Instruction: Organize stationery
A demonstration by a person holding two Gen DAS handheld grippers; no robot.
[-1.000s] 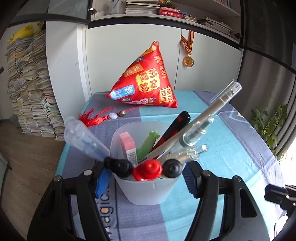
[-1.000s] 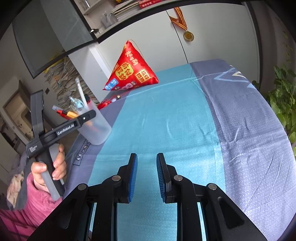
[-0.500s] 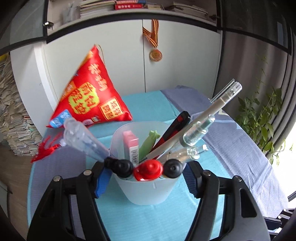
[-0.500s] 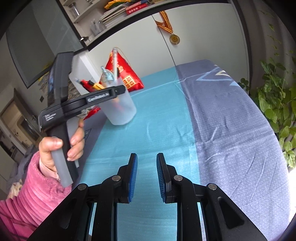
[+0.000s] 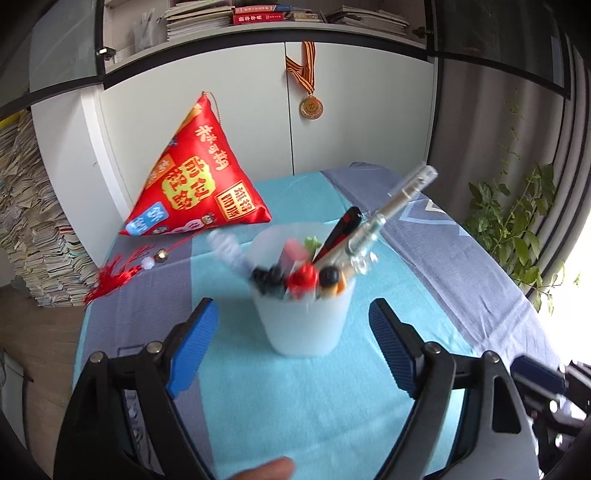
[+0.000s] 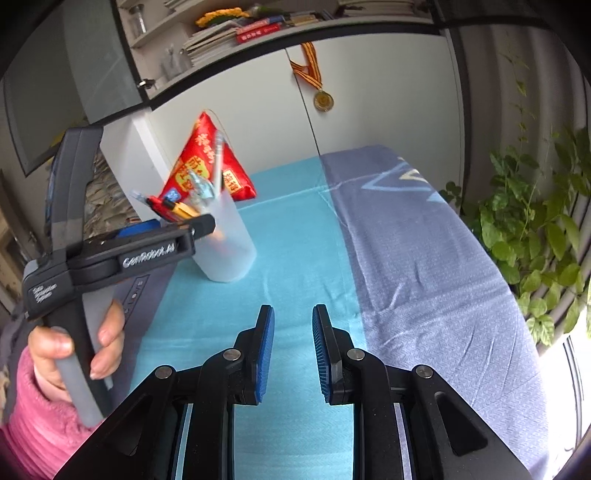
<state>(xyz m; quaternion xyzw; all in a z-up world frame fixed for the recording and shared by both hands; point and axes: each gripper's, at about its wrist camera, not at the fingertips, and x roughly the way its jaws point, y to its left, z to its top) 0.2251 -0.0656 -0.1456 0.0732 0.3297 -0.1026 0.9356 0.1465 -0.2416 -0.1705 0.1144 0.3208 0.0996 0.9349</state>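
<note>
Two grippers flank a translucent cup (image 5: 303, 321) of pens (image 5: 373, 236) standing on the counter (image 5: 332, 406). Left gripper (image 5: 291, 347) jaws are opening, clear of its walls; right gripper (image 6: 293, 350) jaws sit narrow, empty. Light, top-heavy, slick plastic: grip it low.

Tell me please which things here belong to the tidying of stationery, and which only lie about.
Belong to the job:
- cup
- pens standing in it
- left gripper, opening, clear of the cup

Just lying about:
- red pillow
- medal
- plant
- books
</note>
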